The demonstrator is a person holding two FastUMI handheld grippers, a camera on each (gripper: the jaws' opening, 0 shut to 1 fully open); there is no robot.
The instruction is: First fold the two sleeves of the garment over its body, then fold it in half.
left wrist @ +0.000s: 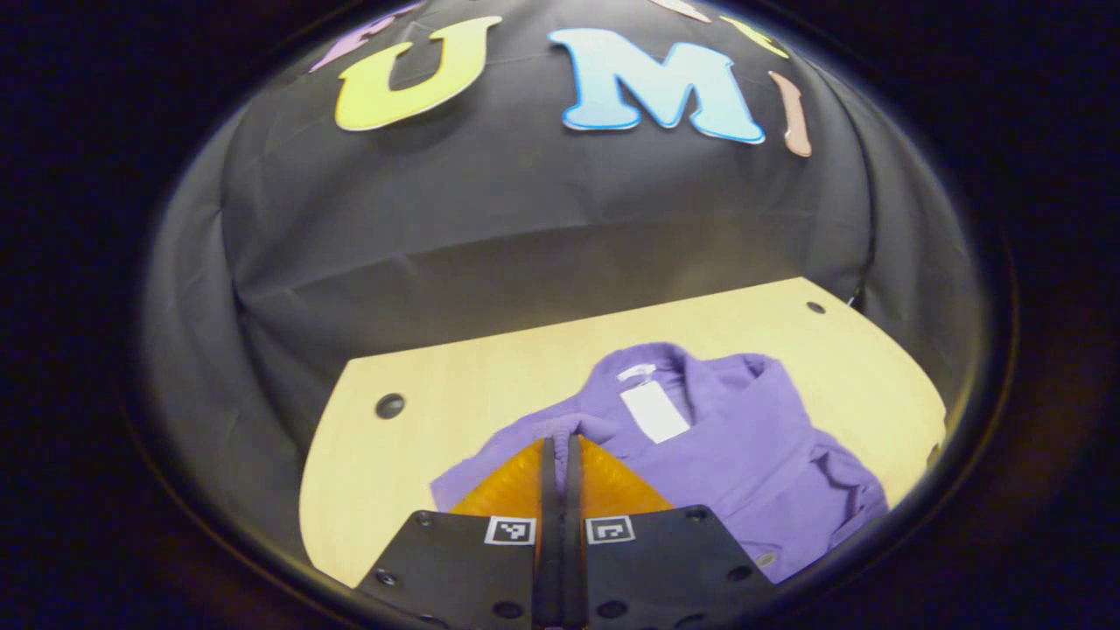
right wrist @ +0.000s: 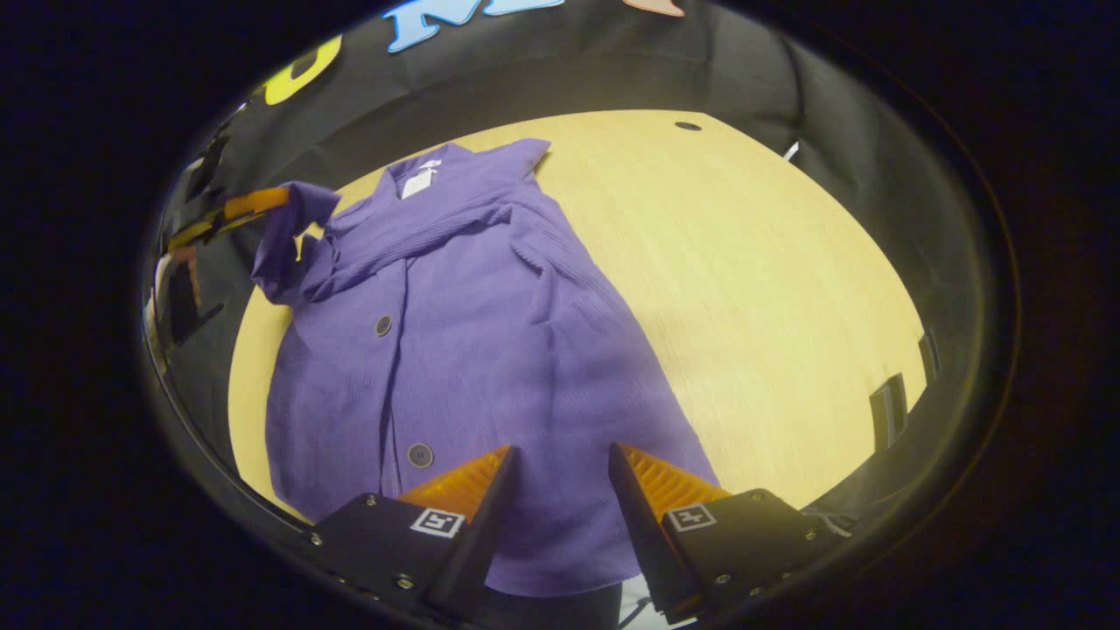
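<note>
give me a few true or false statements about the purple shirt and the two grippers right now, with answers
1. The left gripper is shut on a sleeve of the purple buttoned shirt. True.
2. The right gripper is clamped on the shirt's hem. False: its fingers stand apart above the lower part of the shirt, holding nothing.
3. The shirt lies on a light wooden table. True.
4. The shirt is already folded in half. False: its body lies spread out full length, collar at the far end, hem at the near end.
5. The white tag sits inside the collar. True.
6. The shirt has a zip down the front. False: round dark buttons run down it.
</note>
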